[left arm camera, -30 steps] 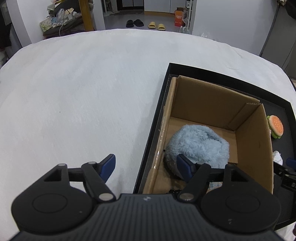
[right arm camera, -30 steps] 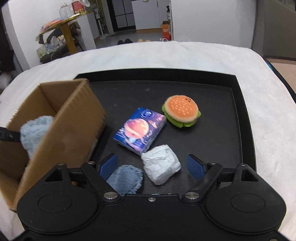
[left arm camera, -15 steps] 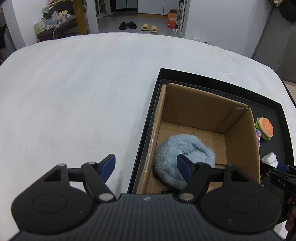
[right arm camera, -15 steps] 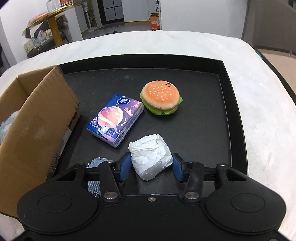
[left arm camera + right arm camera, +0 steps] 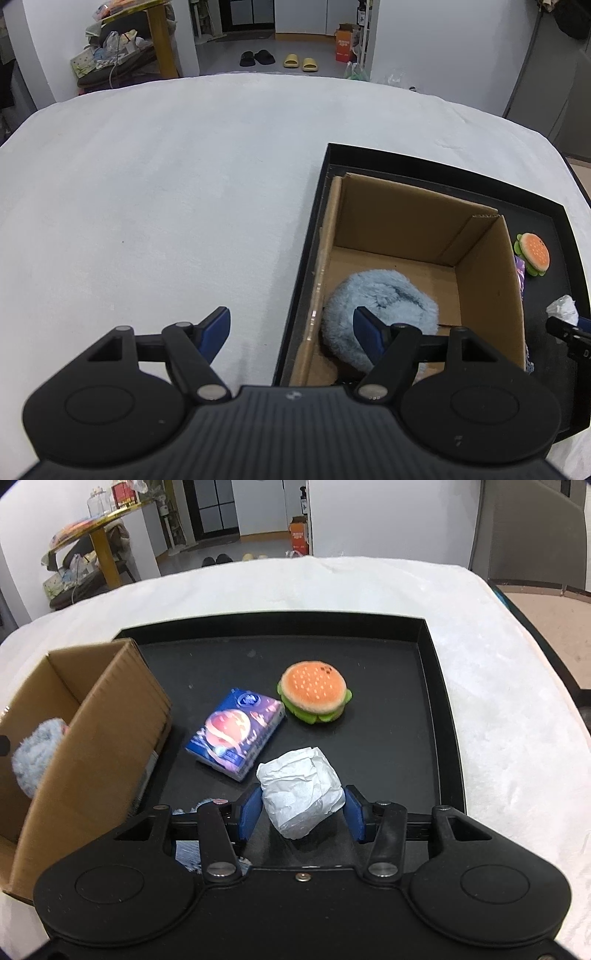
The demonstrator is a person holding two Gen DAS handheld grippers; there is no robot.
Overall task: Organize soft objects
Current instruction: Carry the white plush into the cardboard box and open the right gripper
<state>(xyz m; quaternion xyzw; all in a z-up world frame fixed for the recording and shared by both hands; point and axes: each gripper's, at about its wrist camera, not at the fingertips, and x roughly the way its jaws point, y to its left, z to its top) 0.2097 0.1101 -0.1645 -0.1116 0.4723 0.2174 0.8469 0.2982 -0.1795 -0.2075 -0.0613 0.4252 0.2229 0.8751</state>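
My right gripper [image 5: 300, 814] is shut on a crumpled white paper ball [image 5: 301, 790] and holds it over the black tray [image 5: 441, 716]. A plush burger [image 5: 314, 690] and a blue-purple tissue pack [image 5: 236, 738] lie on the tray beyond it. A small blue-grey cloth [image 5: 192, 853] lies under the left finger. A cardboard box [image 5: 484, 291] stands in the tray's left part with a fluffy light-blue plush [image 5: 380, 299] inside. My left gripper [image 5: 291, 330] is open and empty above the box's near left edge. The burger also shows in the left wrist view [image 5: 533, 253].
The tray sits on a white fuzzy cover [image 5: 166, 184] that spreads wide to the left. A yellow-legged table with clutter [image 5: 147, 40] and slippers [image 5: 277, 59] stand on the floor beyond.
My right gripper closed on the white paper ball and lifted it slightly. My left gripper drew back and up from the box, still open.
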